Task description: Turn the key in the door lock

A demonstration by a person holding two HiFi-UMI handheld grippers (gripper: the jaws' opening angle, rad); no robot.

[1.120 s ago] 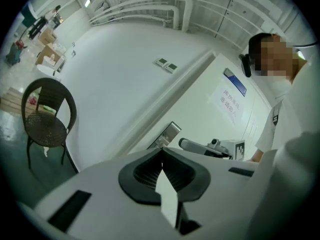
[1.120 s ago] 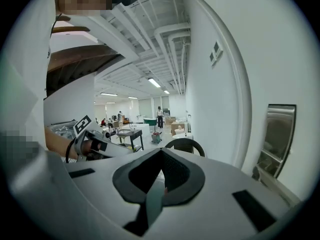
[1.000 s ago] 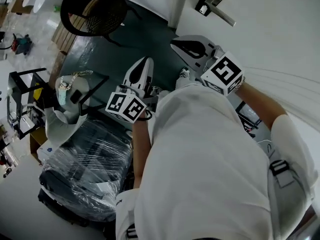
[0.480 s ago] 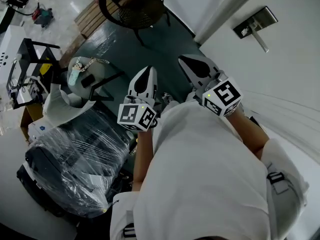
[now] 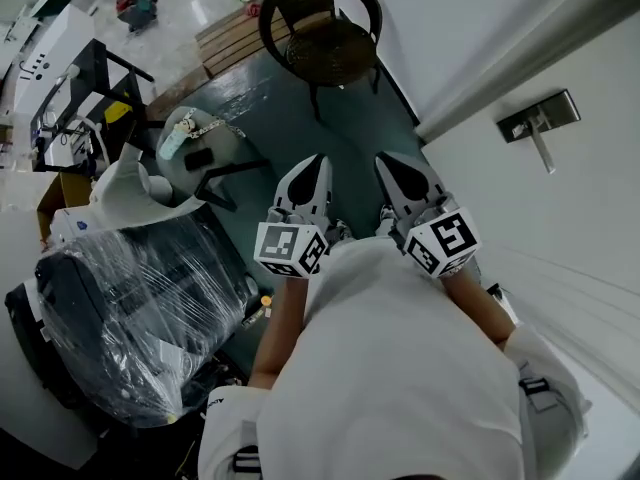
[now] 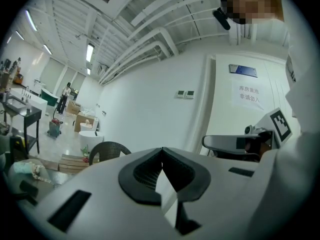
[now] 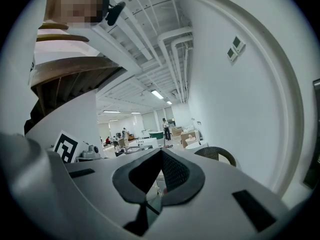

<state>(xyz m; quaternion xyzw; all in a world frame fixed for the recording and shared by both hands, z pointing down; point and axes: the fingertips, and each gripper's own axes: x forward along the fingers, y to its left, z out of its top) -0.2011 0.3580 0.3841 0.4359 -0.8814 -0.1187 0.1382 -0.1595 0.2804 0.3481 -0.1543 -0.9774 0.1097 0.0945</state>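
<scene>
Head view puts the silver lever-handled lock plate (image 5: 540, 123) on the white door (image 5: 590, 218) up-right of my right claw (image 5: 392, 168), well apart. That claw is the nearer one. It and my left claw (image 5: 315, 168) are pinched closed, empty.

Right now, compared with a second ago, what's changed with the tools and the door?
The view swung: the door handle slid from the top to the right edge, the chair from upper left to top centre. The right tool drew back from the handle and sits level beside the left tool. Both stayed shut and empty.
</scene>
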